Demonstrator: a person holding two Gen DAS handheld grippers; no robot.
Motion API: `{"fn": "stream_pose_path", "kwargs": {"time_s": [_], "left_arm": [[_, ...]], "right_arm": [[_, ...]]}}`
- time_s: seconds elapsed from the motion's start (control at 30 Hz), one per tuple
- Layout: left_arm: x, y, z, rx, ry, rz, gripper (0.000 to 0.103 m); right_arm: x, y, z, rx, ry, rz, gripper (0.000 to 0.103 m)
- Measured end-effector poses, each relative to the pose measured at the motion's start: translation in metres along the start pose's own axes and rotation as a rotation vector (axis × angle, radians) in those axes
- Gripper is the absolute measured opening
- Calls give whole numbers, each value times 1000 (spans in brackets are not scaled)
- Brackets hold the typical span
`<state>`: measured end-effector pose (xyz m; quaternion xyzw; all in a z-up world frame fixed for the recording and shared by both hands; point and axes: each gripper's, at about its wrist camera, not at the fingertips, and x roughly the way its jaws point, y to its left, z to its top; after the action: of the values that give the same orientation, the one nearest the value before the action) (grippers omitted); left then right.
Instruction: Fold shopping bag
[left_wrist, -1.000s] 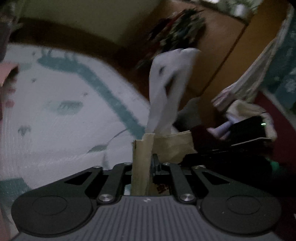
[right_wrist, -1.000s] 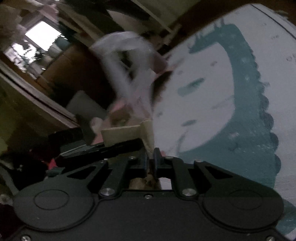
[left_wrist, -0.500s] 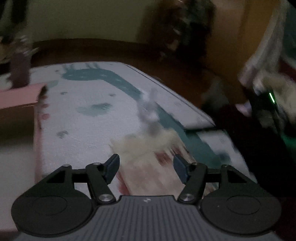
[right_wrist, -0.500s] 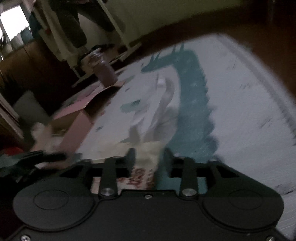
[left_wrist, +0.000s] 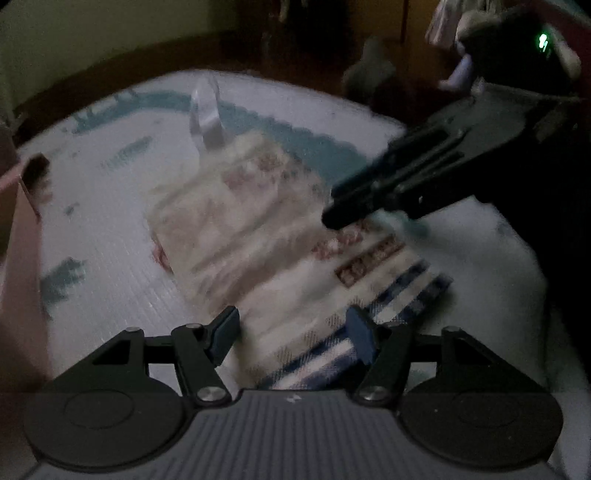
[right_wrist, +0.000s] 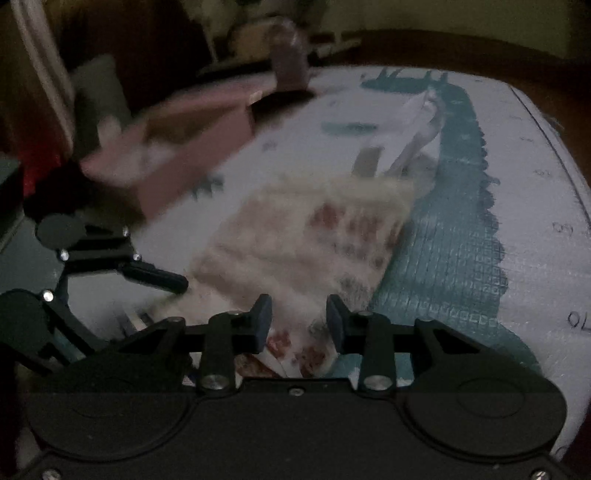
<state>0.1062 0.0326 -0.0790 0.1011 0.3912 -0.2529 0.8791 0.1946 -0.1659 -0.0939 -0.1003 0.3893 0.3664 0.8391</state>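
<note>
Dimly Lit, Blurred: Bag Lies Flat Between Two Open Grippers

Plainly, much is hard to read: both views are dark and smeared, so the print on the cream paper shopping bag with reddish pattern and blue plaid lower edge (left_wrist: 258, 236) cannot be made out. The bag lies flat on the white foam play mat with teal dinosaur shapes (left_wrist: 110, 258), its white ribbon handles (left_wrist: 207, 114) at the far end, one loop standing up. Its near edge is hidden behind each gripper's body.

The left gripper (left_wrist: 291, 334) has its jaws wide apart and grips nothing; the bag's plaid edge lies under the gap. The right gripper (right_wrist: 298, 317) likewise has its jaws parted, holding nothing, above the bag's near corner (right_wrist: 303, 354). In the left wrist view, the right gripper (left_wrist: 334, 218) reaches in from the right, its tip over the bag's right edge; whether it touches is unclear.

A pink cardboard box with open flaps (right_wrist: 173, 155) sits on the mat left of the bag, blurred, with a dark purplish jar (right_wrist: 290, 59) beyond it. Brown wooden floor (right_wrist: 535, 74) surrounds the mat. A green indicator light (left_wrist: 542, 38) glows at the upper right of the left view.
</note>
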Motion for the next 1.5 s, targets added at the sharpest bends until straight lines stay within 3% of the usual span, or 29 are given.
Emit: {"fn": "stream_pose_path", "kwargs": {"time_s": [0.3, 0.53, 0.67, 0.87, 1.0, 1.2, 1.5], "left_arm": [[0, -4, -4, 7, 25, -2, 64], [-2, -7, -3, -13, 33, -3, 65], [-21, 0, 1, -48, -36, -16, 65], [-46, -13, -9, 45, -66, 27, 65], [-62, -22, -16, 108, -86, 56, 65], [-73, -43, -27, 220, -78, 91, 62], [-66, -70, -42, 431, -31, 159, 37]], "right_arm": [[7, -2, 1, -70, -31, -50, 34], [-6, 0, 7, -36, -65, -71, 35], [-37, 10, 2, -93, -137, -87, 35], [-74, 38, -11, -288, -223, -131, 36], [-91, 56, -22, -430, -196, -129, 35], [-91, 90, -40, -646, -87, -119, 35], [-66, 121, -59, -816, -4, -117, 35]]}}
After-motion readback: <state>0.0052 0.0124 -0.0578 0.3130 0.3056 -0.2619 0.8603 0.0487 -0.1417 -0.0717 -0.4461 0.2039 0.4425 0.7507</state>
